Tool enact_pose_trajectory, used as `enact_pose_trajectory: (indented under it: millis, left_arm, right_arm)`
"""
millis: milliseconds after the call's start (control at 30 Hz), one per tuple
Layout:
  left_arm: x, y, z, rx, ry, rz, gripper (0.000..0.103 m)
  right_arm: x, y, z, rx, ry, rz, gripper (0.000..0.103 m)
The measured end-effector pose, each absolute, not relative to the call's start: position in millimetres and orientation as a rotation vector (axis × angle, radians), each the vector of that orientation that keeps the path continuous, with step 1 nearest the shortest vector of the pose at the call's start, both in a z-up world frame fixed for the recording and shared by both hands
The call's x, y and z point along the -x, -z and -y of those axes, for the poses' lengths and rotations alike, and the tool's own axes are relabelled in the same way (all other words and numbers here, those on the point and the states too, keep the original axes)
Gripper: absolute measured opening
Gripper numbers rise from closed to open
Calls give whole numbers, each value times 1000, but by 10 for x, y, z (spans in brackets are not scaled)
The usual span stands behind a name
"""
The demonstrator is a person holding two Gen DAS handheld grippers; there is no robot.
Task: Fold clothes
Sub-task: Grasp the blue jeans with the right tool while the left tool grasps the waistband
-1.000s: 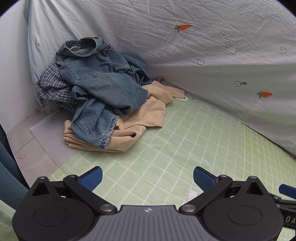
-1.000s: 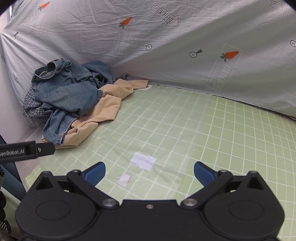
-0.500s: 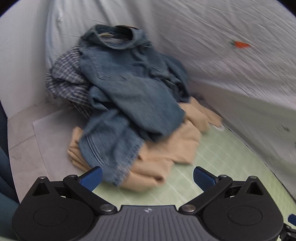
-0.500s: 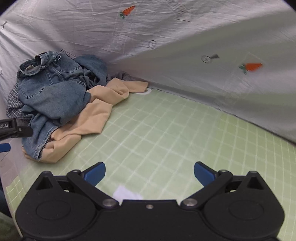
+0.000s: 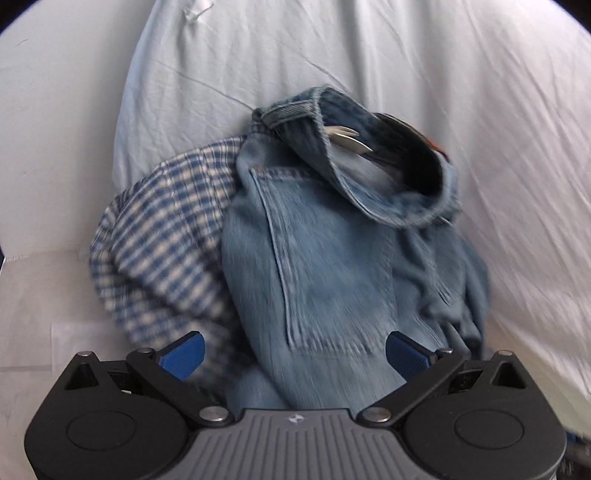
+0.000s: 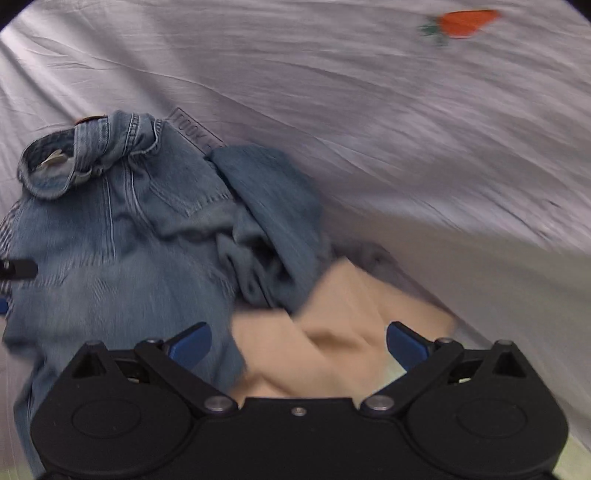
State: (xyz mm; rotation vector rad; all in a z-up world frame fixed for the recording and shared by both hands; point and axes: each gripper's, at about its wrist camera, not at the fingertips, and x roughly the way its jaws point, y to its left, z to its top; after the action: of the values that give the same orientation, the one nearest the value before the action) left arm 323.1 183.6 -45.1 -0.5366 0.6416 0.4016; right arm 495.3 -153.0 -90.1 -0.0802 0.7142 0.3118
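A heap of clothes lies against the sheet backdrop. On top are blue jeans (image 5: 332, 266), waistband up, also filling the left of the right wrist view as blue jeans (image 6: 110, 266). A blue-and-white checked shirt (image 5: 162, 236) sticks out to their left. A beige garment (image 6: 332, 332) lies under the jeans' right side, beside a darker blue garment (image 6: 273, 206). My left gripper (image 5: 294, 352) is open, its jaws on either side of the jeans' lower part. My right gripper (image 6: 297, 341) is open over the beige garment. Part of the left gripper's black body (image 6: 18, 267) shows at the left edge.
A pale wrinkled sheet (image 5: 480, 110) with a carrot print (image 6: 465, 22) hangs behind and to the right of the heap. A white wall (image 5: 55, 129) stands to the left. A sliver of green grid mat (image 6: 391, 369) shows under the beige garment.
Both grippers have moved forward and left from the open green mat right up to the clothes heap. Both stay open. The heap itself has not moved.
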Motion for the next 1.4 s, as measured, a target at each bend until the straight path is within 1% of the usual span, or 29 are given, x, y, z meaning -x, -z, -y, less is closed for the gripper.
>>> enact_pose_trajectory:
  millis: [200,267,367,400,433,467,500,533,567,600,633,667,767,867,1033,1100,1300,1400]
  left_arm:
    - [-3465,584,-1891,613,-373,-641,100]
    - [-3525,612,-1854,619,-357,-646,93]
    - [-3621,617,-1757,583,-330,-657,86]
    - [-3643,608,-1718,555,-334,-657,84]
    - [-3640,607,-1660,534,-341,-658,77]
    - [-3629,599,-1608,524,-343,-657,68]
    - [-3623,581,-1573,520,-340,-655,64]
    - [-3617,551,-1533,515,-332,-650,52]
    - [-3612,506,-1484,501,-324,-646,44]
    - [-3604,456,-1430,477,-312,-643,39]
    - [-3579,392,-1369,457,-299,-631,30]
    - [-3542,319,-1304,441,-287,-614,26]
    - [-3351,119,-1140,444,-238,-550,21]
    - [-3138,-150,-938,439,-170,-478,20]
    - [-2651,-763,-564,459,37,-356,20]
    - [-2424,-1021,-363,460,142,-320,20]
    - [-1731,-1445,548,452,462,-310,20]
    - [-1356,-1441,1095,446,611,-336,20]
  right_arm:
    - [-5780,1205,1118,77,-384,-742,101]
    - [-5934,1281,1061,43,-376,-766,101]
    - [-6084,1369,989,14,-370,-797,101]
    - [-6112,1394,974,8,-373,-805,100]
    - [-6131,1416,977,-6,-379,-815,98]
    - [-6137,1420,997,-40,-405,-830,83]
    - [-6142,1423,1017,-73,-430,-844,49]
    - [-6138,1420,1031,-98,-452,-853,31]
    - [-6061,1368,1008,-61,-457,-826,18]
    - [-5984,1317,986,-24,-461,-799,14]
    - [-5904,1263,967,11,-465,-771,12]
    - [-5803,1188,980,37,-468,-739,11]
    - [-5402,820,1167,29,-452,-628,10]
    - [-4961,391,1414,-16,-426,-510,10]
    - [-4214,-319,1828,-85,-380,-313,10]
    - [-3735,-542,2040,-67,-333,-235,10]
    - [-2463,-1046,2825,-85,-94,-108,10]
    - [-1777,-1210,3370,-80,42,-72,10]
